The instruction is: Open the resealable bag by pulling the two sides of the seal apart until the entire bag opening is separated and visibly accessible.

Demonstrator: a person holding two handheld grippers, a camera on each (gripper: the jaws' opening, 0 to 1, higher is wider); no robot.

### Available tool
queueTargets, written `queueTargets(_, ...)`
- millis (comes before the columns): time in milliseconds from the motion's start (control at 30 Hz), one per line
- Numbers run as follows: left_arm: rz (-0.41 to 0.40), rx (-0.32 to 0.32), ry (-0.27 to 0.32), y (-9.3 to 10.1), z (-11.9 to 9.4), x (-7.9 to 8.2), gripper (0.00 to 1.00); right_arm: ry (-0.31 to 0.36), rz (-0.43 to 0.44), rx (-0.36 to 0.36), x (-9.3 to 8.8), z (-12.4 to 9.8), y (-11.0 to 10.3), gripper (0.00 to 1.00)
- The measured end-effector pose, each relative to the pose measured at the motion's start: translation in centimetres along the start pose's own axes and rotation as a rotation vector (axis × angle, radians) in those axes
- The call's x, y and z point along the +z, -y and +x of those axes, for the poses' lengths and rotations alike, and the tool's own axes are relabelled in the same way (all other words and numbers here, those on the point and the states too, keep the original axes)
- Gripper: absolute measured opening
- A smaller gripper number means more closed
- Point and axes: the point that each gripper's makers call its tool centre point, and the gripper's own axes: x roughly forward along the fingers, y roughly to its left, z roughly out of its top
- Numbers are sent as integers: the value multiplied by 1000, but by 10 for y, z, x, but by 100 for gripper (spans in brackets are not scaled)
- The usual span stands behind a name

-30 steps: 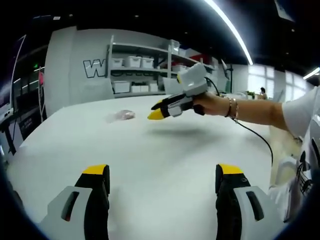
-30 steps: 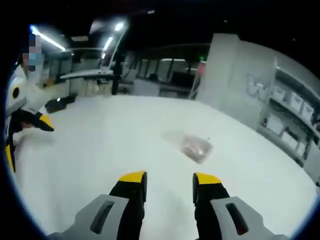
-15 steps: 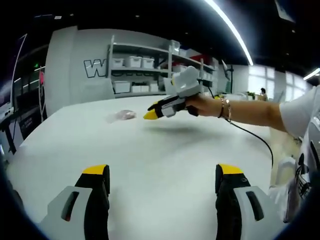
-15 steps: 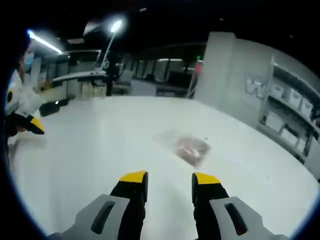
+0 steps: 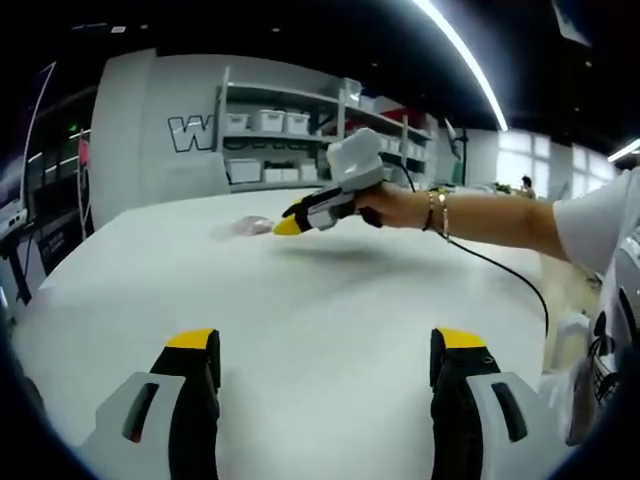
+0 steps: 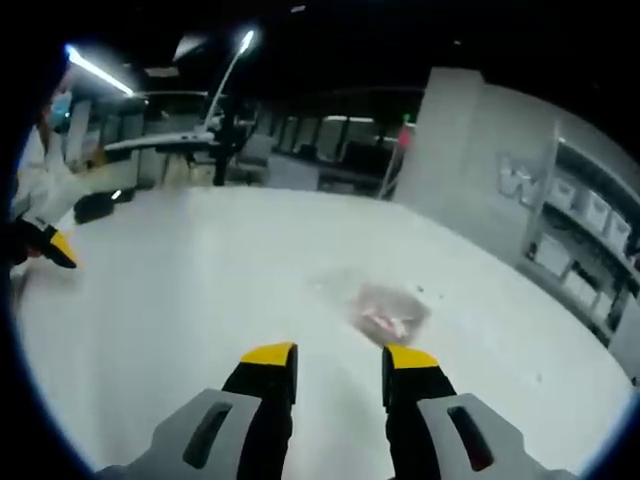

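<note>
**Bag on tabletop, both tools clear of it**

- Resealable bag: clear plastic, lying flat on the white tabletop. Pinkish contents show through; what they are is too blurred to tell, and the seal cannot be made out. In the left gripper view the bag lies far across the tabletop, towards the shelving.
- Right tool: black jaws with yellow tips, parted with a plain gap between them, nothing held. It sits over the tabletop with the bag just beyond its tips, slightly towards the right-hand jaw. In the left gripper view the same tool enters from the right, held in a hand with a bracelet at the wrist, its yellow tip near the bag; whether it touches is not clear from this angle. A dark cable trails from it.
- Left tool: jaws wide apart, empty, over bare tabletop and well apart from the bag. In the right gripper view one of its yellow tips shows at the far left edge.
- Surroundings: grey wall with white lettering; shelving with white bins; ceiling strip light.
</note>
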Motion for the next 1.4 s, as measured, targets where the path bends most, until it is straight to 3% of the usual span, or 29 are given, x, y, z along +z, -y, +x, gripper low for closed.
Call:
queueTargets(367, 1, -14, -4, 2, 5, 0, 85, -10, -33, -7, 3, 13, 9, 30)
queueTargets(800, -10, -12, 6, -2, 5, 0, 85, -3, -252, -30, 16, 31, 6, 27)
queueTargets(1000, -15, -10, 9, -3, 4, -1, 85, -34, -418, -72, 13, 45, 9, 27)
queueTargets(1200, -18, -7, 22, -3, 2, 2, 85, -19, -677, -99, 20, 47, 1, 26)
queueTargets(1333, -21, -8, 22, -3, 2, 2, 85, -22, -716, -96, 21, 51, -4, 27)
queueTargets(1400, -21, -9, 22, -2, 2, 2, 85, -41, -779, -106, 21, 51, -4, 27)
